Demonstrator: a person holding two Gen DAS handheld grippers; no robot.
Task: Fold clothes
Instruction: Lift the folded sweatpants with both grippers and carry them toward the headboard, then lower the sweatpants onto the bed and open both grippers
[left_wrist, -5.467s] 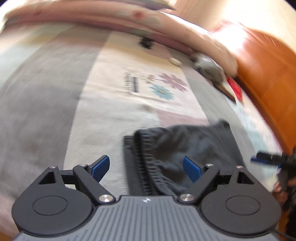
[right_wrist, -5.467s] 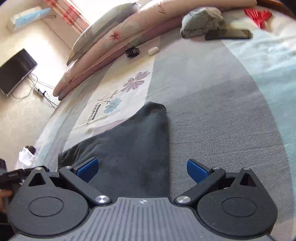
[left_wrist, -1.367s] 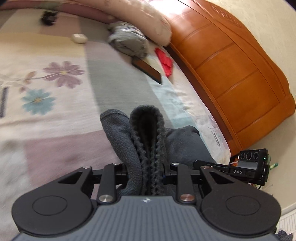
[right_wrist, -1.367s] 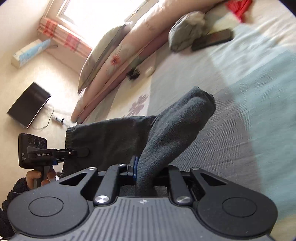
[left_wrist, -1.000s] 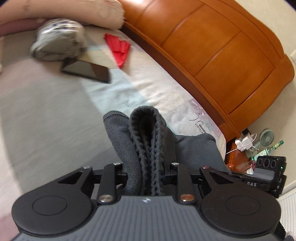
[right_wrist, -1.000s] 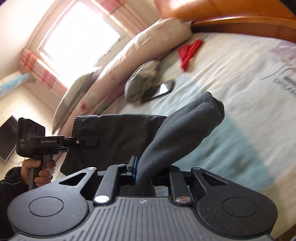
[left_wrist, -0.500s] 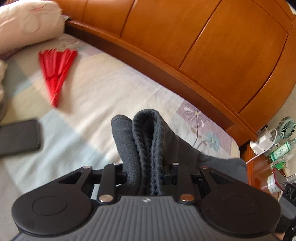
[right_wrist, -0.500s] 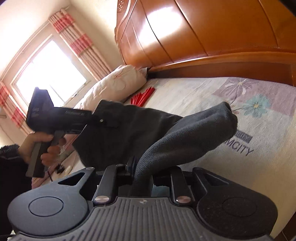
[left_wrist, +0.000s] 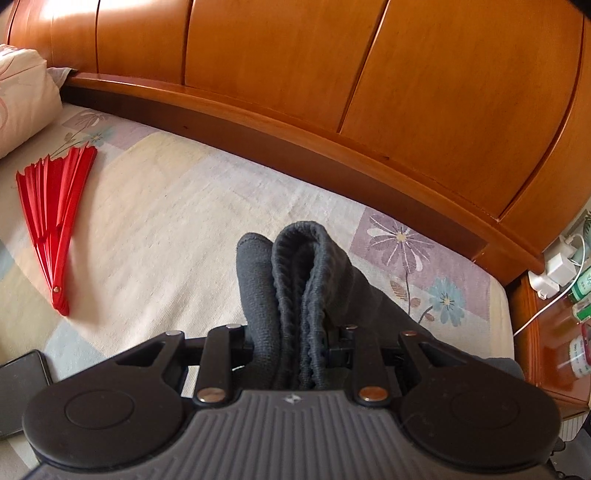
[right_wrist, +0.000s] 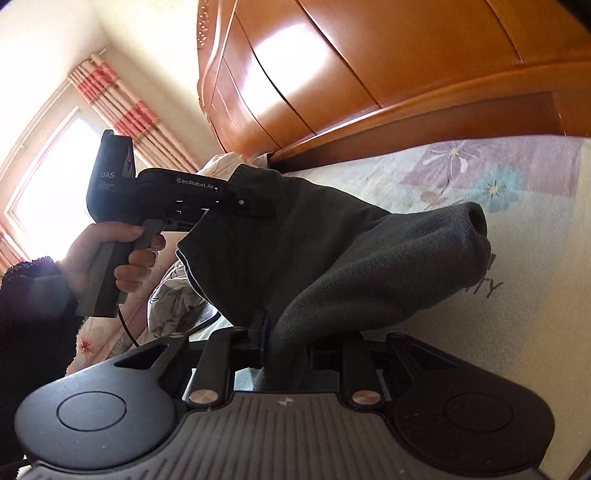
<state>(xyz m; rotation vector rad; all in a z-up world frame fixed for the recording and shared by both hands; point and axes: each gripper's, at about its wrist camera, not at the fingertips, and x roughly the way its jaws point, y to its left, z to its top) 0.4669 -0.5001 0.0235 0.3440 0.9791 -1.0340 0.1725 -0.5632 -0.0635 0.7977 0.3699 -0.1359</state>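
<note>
A dark grey knit garment (left_wrist: 306, 266) is bunched between the jaws of my left gripper (left_wrist: 295, 339), its ribbed band folded upward above the bed sheet (left_wrist: 166, 221). My right gripper (right_wrist: 288, 343) is shut on another part of the same garment (right_wrist: 369, 258), which stretches across to the left gripper (right_wrist: 255, 206). A person's hand (right_wrist: 110, 251) holds that gripper up at the left. The cloth hangs in the air between the two grippers, over the flowered sheet (right_wrist: 480, 177).
A curved wooden headboard (left_wrist: 332, 74) runs close behind the bed. A red folding fan (left_wrist: 55, 206) and a dark phone (left_wrist: 18, 391) lie on the sheet at the left, below a pillow (left_wrist: 22, 99). A nightstand (left_wrist: 554, 332) with bottles and a charger stands at the right.
Both grippers, open around the garment lying flat at first, have shut on it. They have swung it across the bed toward the headboard, the left one travelling farther.
</note>
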